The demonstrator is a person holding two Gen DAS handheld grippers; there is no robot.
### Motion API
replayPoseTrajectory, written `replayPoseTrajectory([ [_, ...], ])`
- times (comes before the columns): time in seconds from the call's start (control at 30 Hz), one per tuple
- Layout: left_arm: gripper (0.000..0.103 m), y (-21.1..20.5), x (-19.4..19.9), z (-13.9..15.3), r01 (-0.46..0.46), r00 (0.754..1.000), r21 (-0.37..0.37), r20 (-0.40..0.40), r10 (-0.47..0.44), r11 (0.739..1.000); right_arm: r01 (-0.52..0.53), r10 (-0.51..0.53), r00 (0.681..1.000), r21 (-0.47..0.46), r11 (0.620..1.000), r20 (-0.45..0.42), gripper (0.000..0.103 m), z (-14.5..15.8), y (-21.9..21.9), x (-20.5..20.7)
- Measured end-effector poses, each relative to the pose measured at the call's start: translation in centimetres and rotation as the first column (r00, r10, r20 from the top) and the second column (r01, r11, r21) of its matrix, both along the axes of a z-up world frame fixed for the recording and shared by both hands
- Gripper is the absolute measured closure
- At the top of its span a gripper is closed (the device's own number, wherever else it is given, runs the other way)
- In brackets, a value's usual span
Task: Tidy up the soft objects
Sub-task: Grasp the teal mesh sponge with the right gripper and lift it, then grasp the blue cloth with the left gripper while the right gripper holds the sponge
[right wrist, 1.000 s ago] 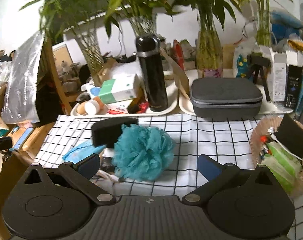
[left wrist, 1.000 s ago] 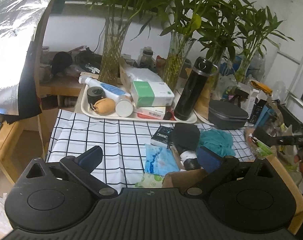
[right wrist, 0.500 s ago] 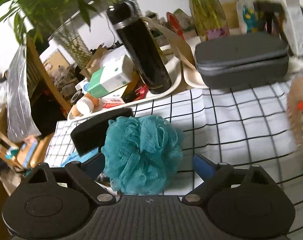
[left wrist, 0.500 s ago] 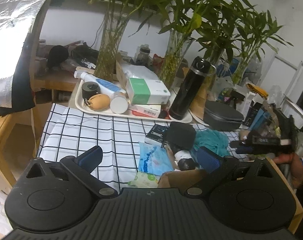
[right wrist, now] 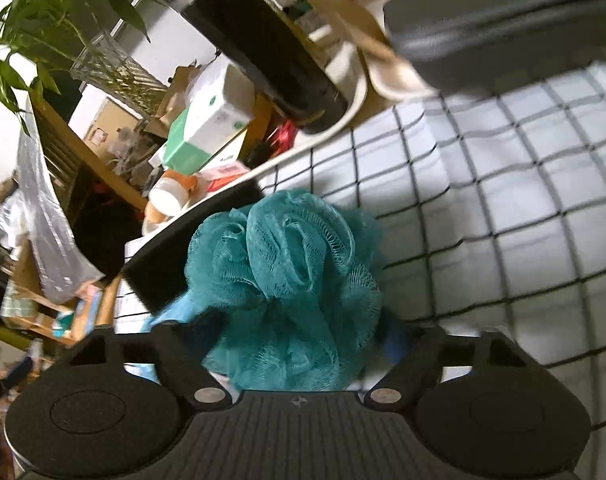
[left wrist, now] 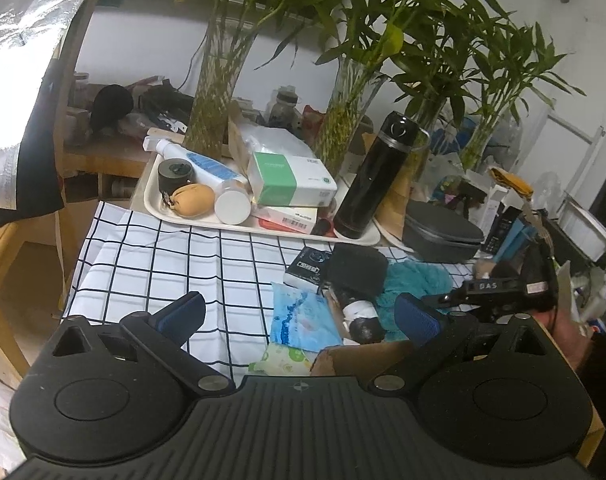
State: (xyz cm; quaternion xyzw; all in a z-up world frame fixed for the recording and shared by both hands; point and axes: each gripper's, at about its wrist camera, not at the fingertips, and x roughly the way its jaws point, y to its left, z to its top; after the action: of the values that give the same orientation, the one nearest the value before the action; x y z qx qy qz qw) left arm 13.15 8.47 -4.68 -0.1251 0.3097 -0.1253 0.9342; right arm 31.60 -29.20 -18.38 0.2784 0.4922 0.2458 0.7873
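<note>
White wall [left wrist: 151, 52] way out past the fingers, with glass vases [left wrist: 213, 92] of bamboo in front of it. Wooden shelf [left wrist: 99, 156] off to the left, crinkly silver sheet [left wrist: 19, 40] hanging beside it.

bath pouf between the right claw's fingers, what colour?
Teal, a ruffled mesh bath pouf. It shows best in the right wrist view.

The right gripper [right wrist: 299, 336] sits around a teal mesh bath pouf [right wrist: 287, 280], its fingers [right wrist: 399, 344] spread to either side of it, whether they press it cannot be told. The pouf rests on a white black-grid cloth [right wrist: 503, 208] covering the surface. A black foam block [right wrist: 175, 264] lies just left. Behind stand a black flask [right wrist: 263, 44], a green-and-white box [right wrist: 211, 128] and a grey zip case [right wrist: 499, 20].
</note>
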Motion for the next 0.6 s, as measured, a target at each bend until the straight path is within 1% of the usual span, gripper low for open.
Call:
replayPoseTrajectory([
  [0.03,0.000,0.0,0.0,0.0,0.000,1.000,-0.005,0.000,0.000,1.000,-0.006,0.006,1.000,0.018,1.000,-0.008,0.047,0.0,0.1,-0.1],
  [0.07,0.000,0.1,0.1,0.0,-0.001,1.000,-0.013,-0.003,0.001,1.000,-0.010,0.010,1.000,0.028,1.000,-0.009,0.051,0.0,0.1,-0.2],
  [0.13,0.000,0.4,0.2,0.0,-0.006,1.000,-0.033,-0.008,0.006,0.999,-0.003,0.003,1.000,0.048,0.999,-0.012,0.071,0.3,0.0,-0.6],
  [0.2,0.000,0.7,0.3,0.2,-0.004,1.000,-0.059,-0.009,0.004,0.998,0.029,-0.027,0.999,0.078,0.997,-0.025,0.077,0.5,-0.4,-1.0],
  [0.33,0.000,0.9,0.5,0.6,0.007,1.000,-0.082,-0.021,-0.008,0.997,0.080,-0.083,0.996,0.070,0.994,0.033,0.081,2.3,-1.8,-2.5],
  [0.43,0.000,0.8,1.1,0.9,0.032,0.999,-0.070,-0.042,-0.035,0.997,0.129,-0.135,0.986,0.064,0.990,0.102,0.082,4.2,-2.9,-4.0],
  [0.5,0.000,0.7,1.7,1.4,0.045,0.998,-0.051,-0.047,-0.048,0.998,0.158,-0.162,0.972,0.036,0.987,0.168,0.082,5.7,-3.4,-5.2],
  [0.6,0.000,0.8,3.0,2.1,0.075,0.995,-0.053,-0.068,-0.078,0.996,0.194,-0.181,0.945,-0.022,0.981,0.271,0.082,7.7,-3.8,-6.7],
])
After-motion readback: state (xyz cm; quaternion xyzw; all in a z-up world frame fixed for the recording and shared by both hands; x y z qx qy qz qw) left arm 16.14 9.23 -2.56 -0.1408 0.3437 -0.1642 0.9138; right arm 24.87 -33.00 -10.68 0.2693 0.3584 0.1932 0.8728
